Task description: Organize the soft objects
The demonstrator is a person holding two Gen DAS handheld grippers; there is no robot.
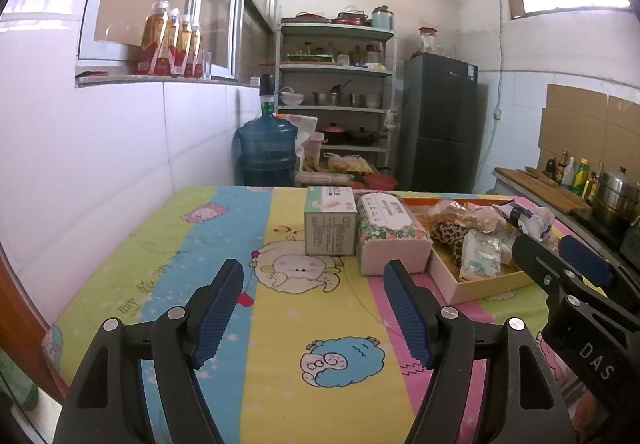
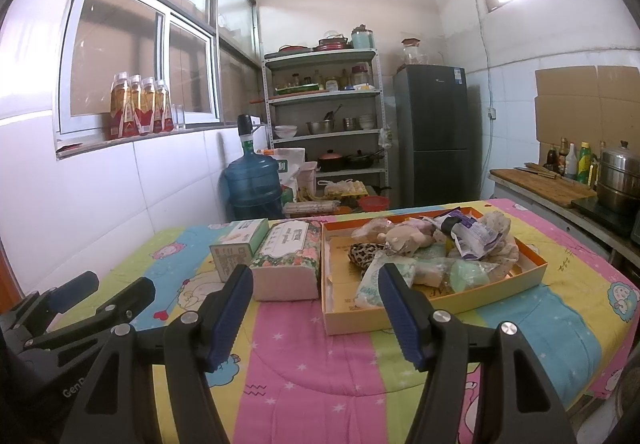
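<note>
Both grippers hover low over the near part of a table spread with a striped cartoon-print cloth (image 1: 280, 324), and neither holds anything. The left gripper (image 1: 314, 314) has its blue-padded fingers spread wide apart, with bare cloth showing between them; the right gripper (image 2: 316, 314) is spread just as wide, and its fingers frame the near edge of a shallow orange-rimmed cardboard tray (image 2: 532, 276). The tray sits toward the far right of the table and holds the soft things in a loose heap — a leopard-print plush (image 2: 362, 254), a beige stuffed toy (image 2: 406, 238), a crumpled white-and-purple packet (image 2: 474, 238), a lacy cream fabric bundle (image 2: 500, 244) and several clear-wrapped pale green packs (image 2: 374, 282), one of which lies at the near left corner of the tray. Just left of the tray, touching or nearly touching its side, lies a floral-wrapped tissue pack (image 2: 290, 260), and left of that stands a green-and-white carton (image 2: 236, 248), pressed close against it. From the left wrist view the right gripper's fingers appear at the right edge, just beside the tray's near corner. Beyond the table stand a blue water jug (image 2: 254, 184), a metal shelf rack (image 2: 324, 112) and a dark fridge (image 2: 436, 136).
</note>
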